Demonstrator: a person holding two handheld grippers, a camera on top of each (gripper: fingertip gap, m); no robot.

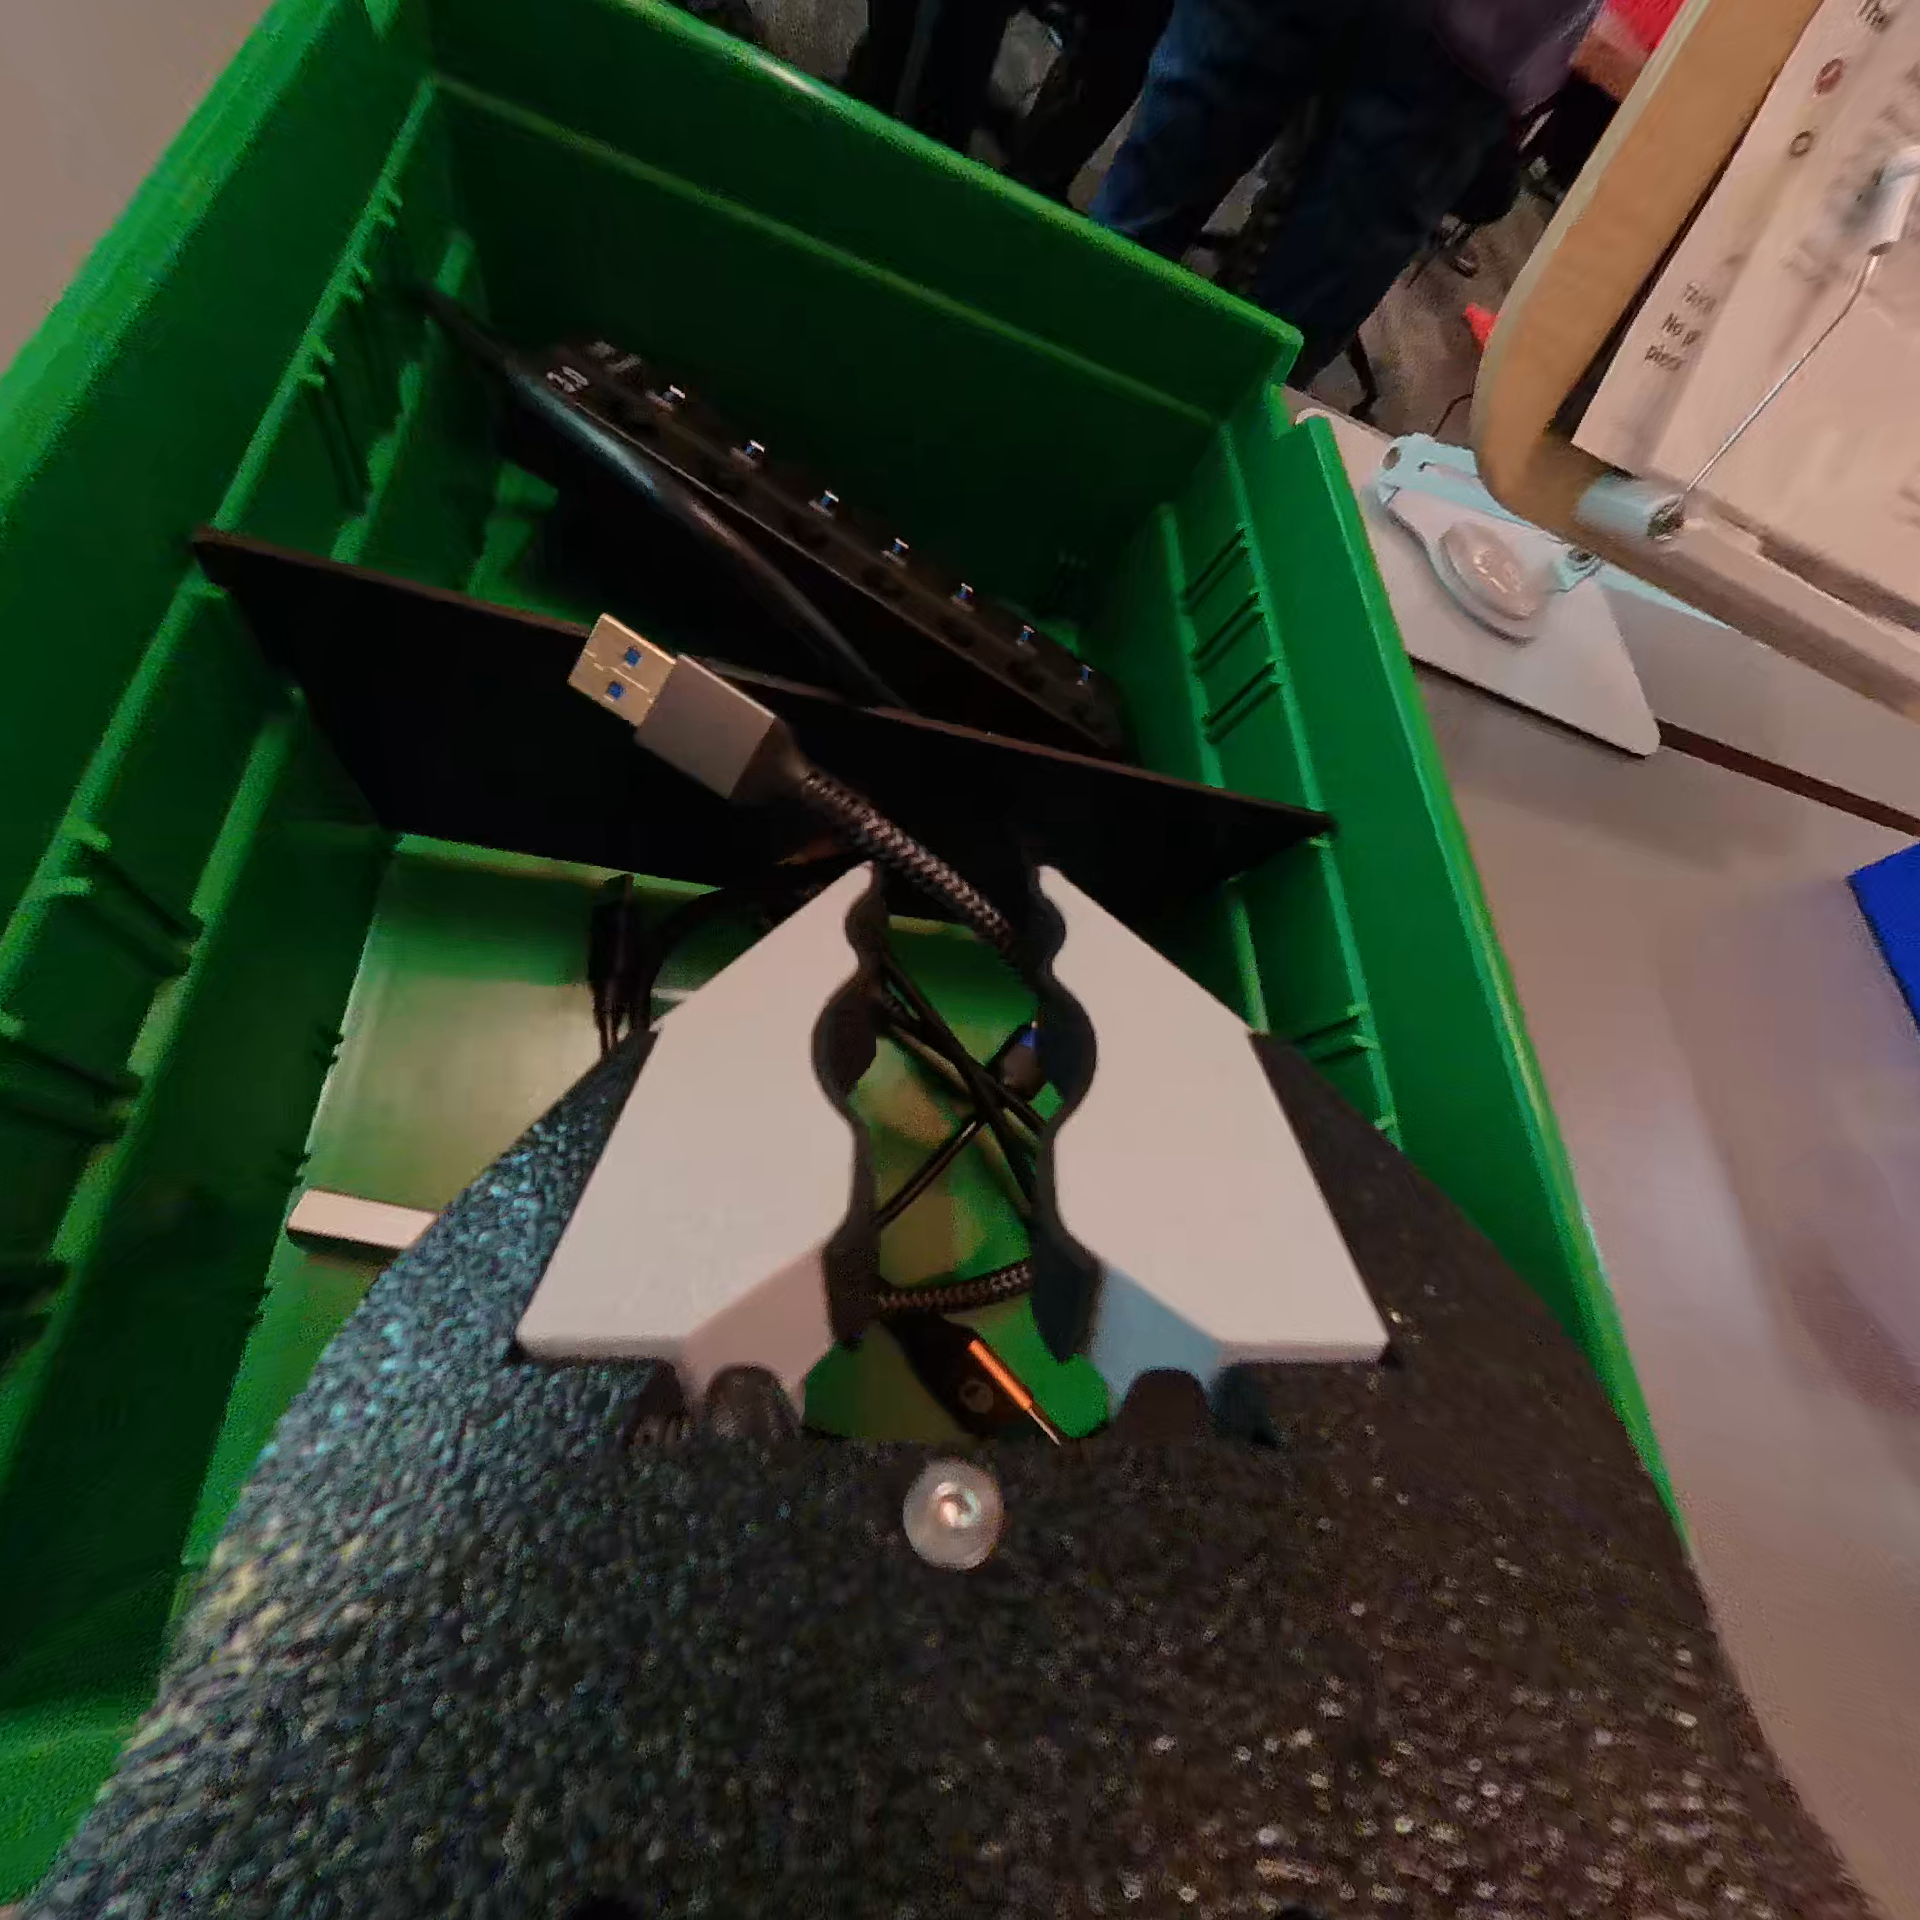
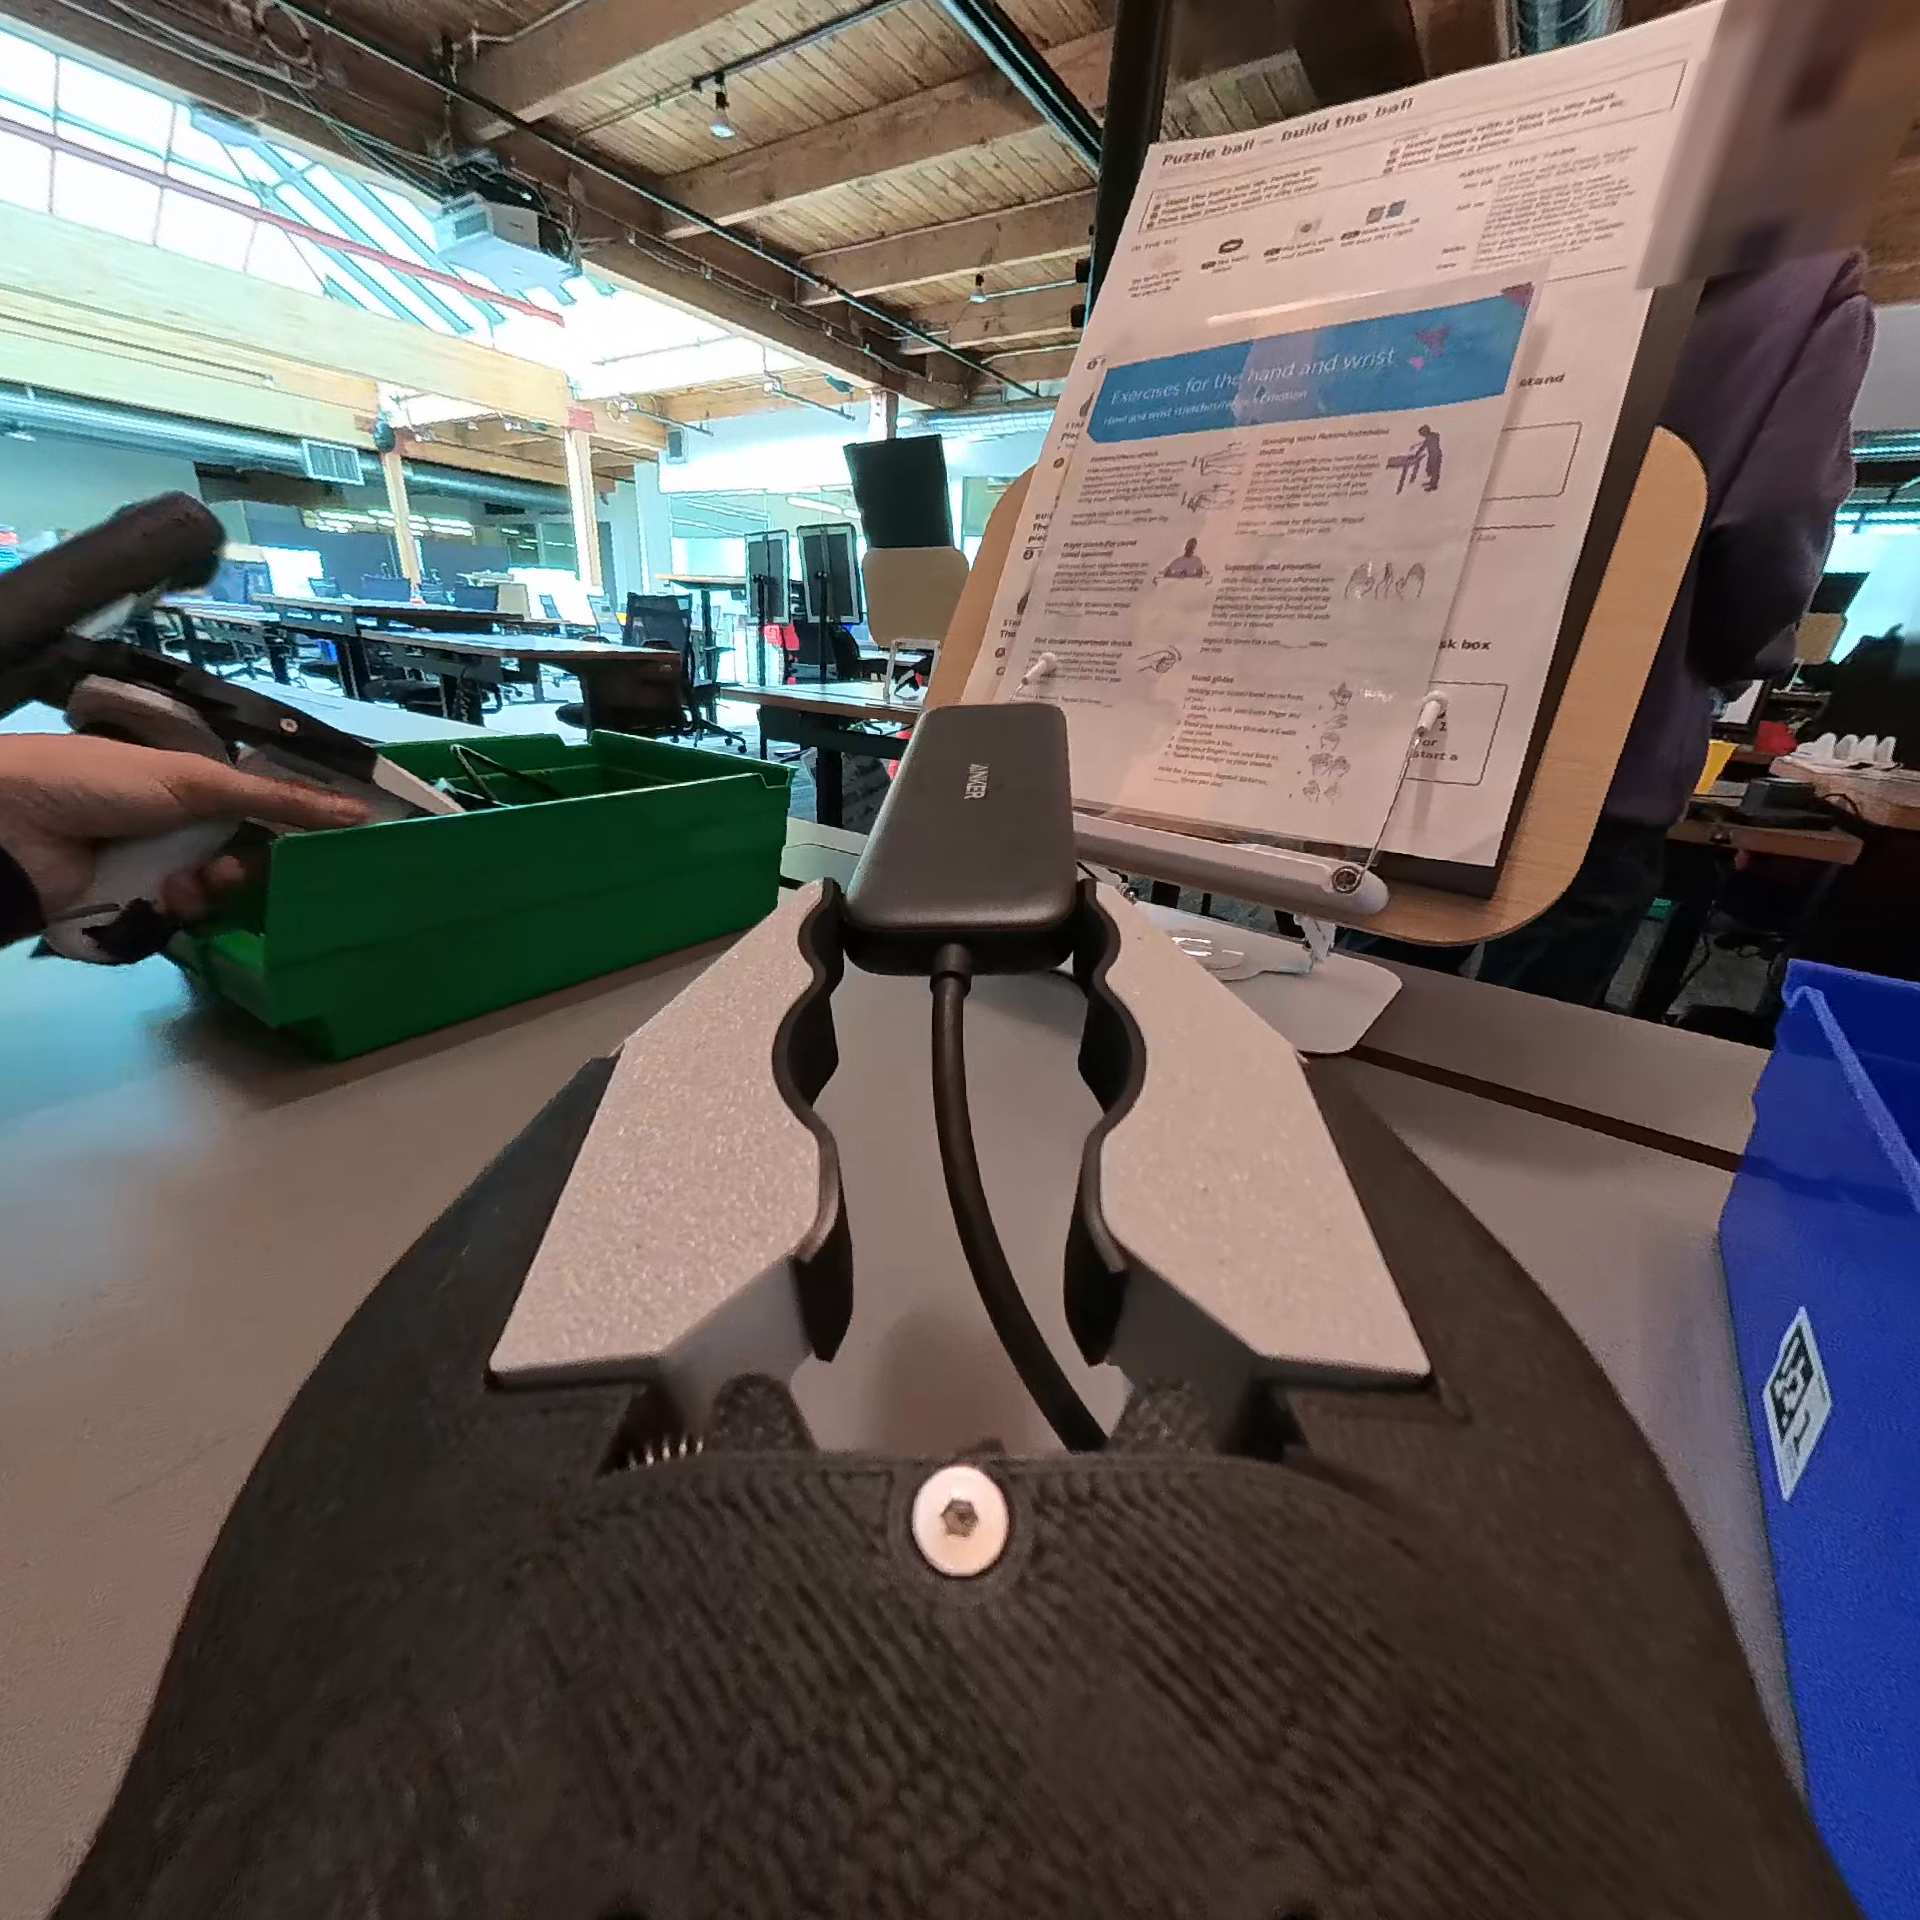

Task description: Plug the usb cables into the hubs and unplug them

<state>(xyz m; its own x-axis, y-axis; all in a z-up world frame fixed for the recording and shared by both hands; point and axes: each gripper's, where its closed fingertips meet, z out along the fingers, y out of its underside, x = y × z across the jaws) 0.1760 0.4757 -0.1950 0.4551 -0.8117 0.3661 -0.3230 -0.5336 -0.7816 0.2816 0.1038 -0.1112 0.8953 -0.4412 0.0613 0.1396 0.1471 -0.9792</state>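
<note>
My left gripper (image 1: 951, 904) is shut on a braided USB cable (image 1: 883, 831) just behind its silver plug (image 1: 675, 696). The plug points up and left over the black divider (image 1: 468, 707) of the green bin (image 1: 935, 239). A long black hub (image 1: 831, 561) with a row of ports lies in the far compartment. My right gripper (image 2: 958, 914) is shut on a small dark grey hub (image 2: 966, 821), held above the table. The hub's black cable (image 2: 977, 1143) runs back between the fingers. The right wrist view shows the left gripper (image 2: 260, 748) over the green bin (image 2: 499, 894).
More loose cables (image 1: 956, 1091) lie in the bin's near compartment. A blue bin (image 2: 1829, 1247) stands at the right. A wooden document stand (image 2: 1590, 727) with papers is behind the small hub, and a person (image 2: 1766, 520) stands behind it. A hand (image 2: 125, 810) holds the left gripper.
</note>
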